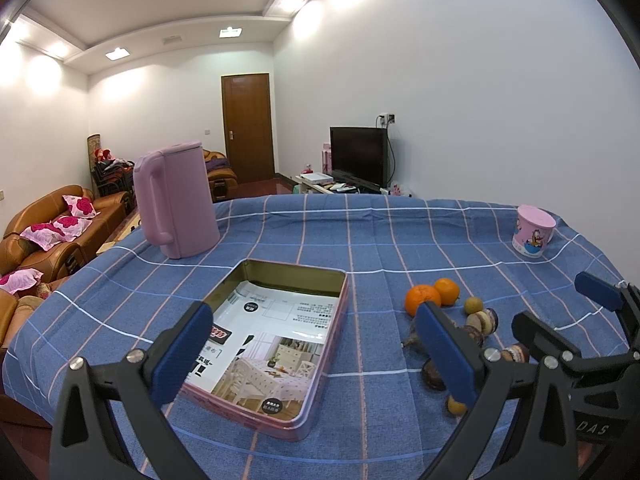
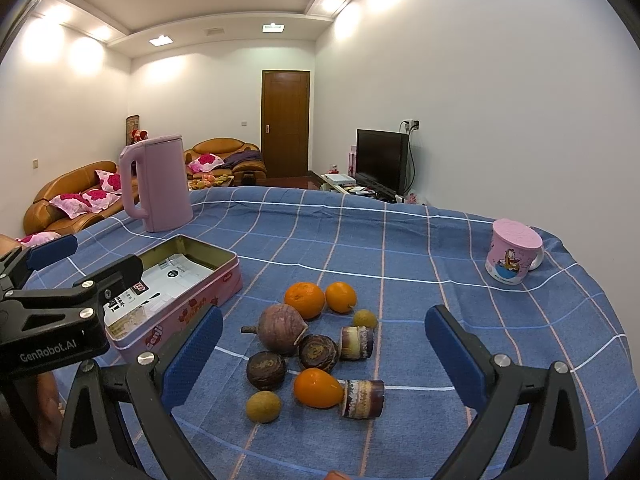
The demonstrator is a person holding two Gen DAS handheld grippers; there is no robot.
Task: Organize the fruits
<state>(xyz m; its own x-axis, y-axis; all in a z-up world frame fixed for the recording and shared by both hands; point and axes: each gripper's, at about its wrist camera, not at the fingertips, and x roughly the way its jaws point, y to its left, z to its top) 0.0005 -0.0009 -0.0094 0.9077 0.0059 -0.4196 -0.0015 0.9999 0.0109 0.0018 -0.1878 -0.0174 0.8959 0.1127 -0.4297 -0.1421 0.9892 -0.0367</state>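
Observation:
A pink rectangular tin (image 1: 316,384) (image 2: 208,296) lies open on the blue checked cloth, lined with a printed leaflet and holding no fruit. To its right is a cluster of fruit: two oranges (image 2: 305,299) (image 1: 422,299), a third orange (image 2: 317,388), a purple bulb (image 2: 280,325), dark round fruits (image 2: 266,370), small tan fruits (image 2: 263,406) and two cut cane pieces (image 2: 362,398). My left gripper (image 1: 316,352) hovers open above the tin's near end. My right gripper (image 2: 324,360) is open, spread around the fruit cluster from above and touching none of it.
A pink kettle (image 1: 176,204) (image 2: 156,184) stands behind the tin at the table's far left. A pink cartoon mug (image 1: 534,232) (image 2: 512,252) sits near the far right edge. Sofas, a door and a television lie beyond the table.

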